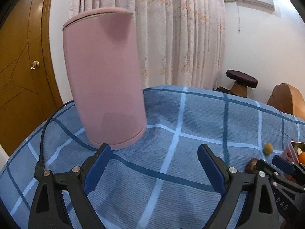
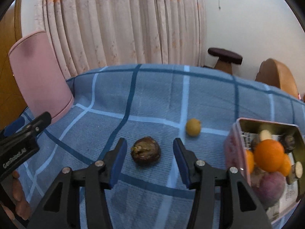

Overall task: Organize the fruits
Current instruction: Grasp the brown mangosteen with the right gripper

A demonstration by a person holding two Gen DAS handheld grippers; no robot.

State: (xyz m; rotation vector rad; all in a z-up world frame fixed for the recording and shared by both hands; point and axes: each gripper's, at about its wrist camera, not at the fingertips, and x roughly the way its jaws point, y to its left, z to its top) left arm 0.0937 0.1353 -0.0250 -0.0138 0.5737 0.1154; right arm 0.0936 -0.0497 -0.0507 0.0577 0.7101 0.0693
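Observation:
A dark brown wrinkled fruit (image 2: pixel 145 151) lies on the blue checked cloth (image 2: pixel 152 95), between the tips of my open, empty right gripper (image 2: pixel 149 150). A small yellow fruit (image 2: pixel 193 127) lies just beyond, to the right. A pink tin (image 2: pixel 238 133) at the right holds oranges (image 2: pixel 269 156), a purple fruit and several other pieces. My left gripper (image 1: pixel 154 158) is open and empty over bare cloth, right of a tall pink canister (image 1: pixel 103 76). In the left wrist view the brown fruit (image 1: pixel 251 165), yellow fruit (image 1: pixel 267 148) and tin (image 1: pixel 289 151) sit far right.
A black cable (image 1: pixel 44 133) runs along the cloth's left edge beside the canister. Behind the table hang floral curtains (image 2: pixel 124 22). A dark round stool (image 2: pixel 225 56) and a brown chair back (image 2: pixel 276 74) stand past the far right edge. A wooden door (image 1: pixel 22 66) is at the left.

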